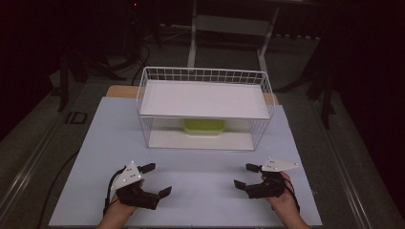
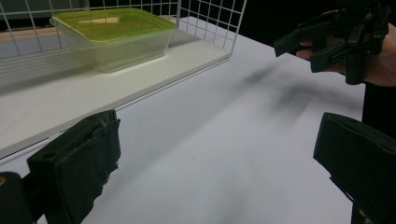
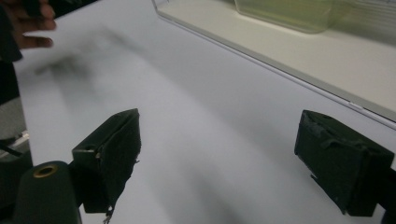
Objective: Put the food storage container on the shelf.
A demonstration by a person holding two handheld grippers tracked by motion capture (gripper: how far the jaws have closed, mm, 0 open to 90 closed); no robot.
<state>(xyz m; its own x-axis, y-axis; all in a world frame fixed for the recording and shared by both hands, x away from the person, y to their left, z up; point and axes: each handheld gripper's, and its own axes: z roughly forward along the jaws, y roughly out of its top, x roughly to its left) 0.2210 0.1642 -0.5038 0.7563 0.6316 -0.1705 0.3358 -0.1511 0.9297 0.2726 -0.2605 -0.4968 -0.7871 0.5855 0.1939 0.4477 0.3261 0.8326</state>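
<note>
Green-lidded clear container sits on the lower shelf of the white wire rack at the far side of the table, under the upper shelf board, toward the middle back. Left gripper and right gripper hover low over the near table, well apart from each other and from the container. Both have jaws wide open, holding nothing.
</note>
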